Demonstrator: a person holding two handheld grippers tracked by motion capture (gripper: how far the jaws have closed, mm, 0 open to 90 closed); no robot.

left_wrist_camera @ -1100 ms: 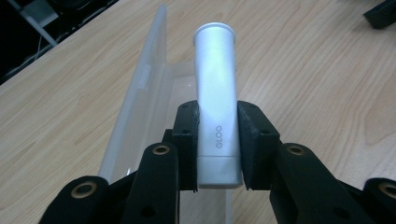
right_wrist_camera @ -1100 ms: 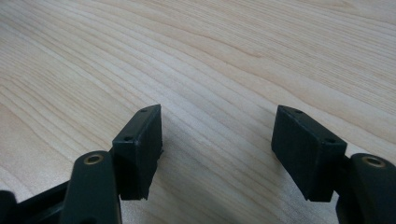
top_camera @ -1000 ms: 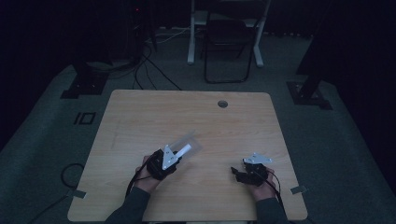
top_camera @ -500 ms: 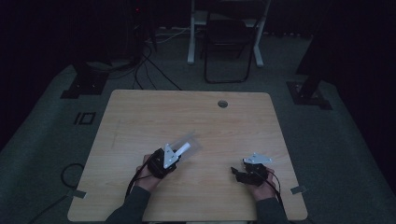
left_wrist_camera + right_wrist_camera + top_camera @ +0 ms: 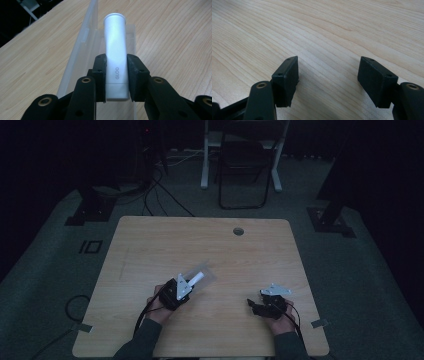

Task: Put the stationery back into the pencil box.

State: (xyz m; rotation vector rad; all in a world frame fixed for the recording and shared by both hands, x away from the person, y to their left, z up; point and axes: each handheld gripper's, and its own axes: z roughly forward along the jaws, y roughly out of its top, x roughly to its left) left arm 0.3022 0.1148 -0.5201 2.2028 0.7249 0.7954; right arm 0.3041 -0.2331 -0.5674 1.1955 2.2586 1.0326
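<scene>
A white tube (image 5: 115, 52) marked "GLOO" is held lengthwise between the jaws of my left gripper (image 5: 116, 75), which is shut on it near its flat crimped end. Its round cap end points away over a clear plastic tray (image 5: 85, 45) that lies on the wooden table (image 5: 37, 50). From above, the left gripper (image 5: 186, 286) sits at the table's front left with the tube (image 5: 195, 278) sticking out over the clear tray (image 5: 202, 271). My right gripper (image 5: 252, 306) rests low at the front right. Its jaws (image 5: 328, 75) stand wide apart over bare wood.
The wooden table (image 5: 165, 245) has a round cable hole (image 5: 238, 231) near its far edge. A dark folding chair (image 5: 243, 165) and cables lie on the floor beyond it. The room is dim.
</scene>
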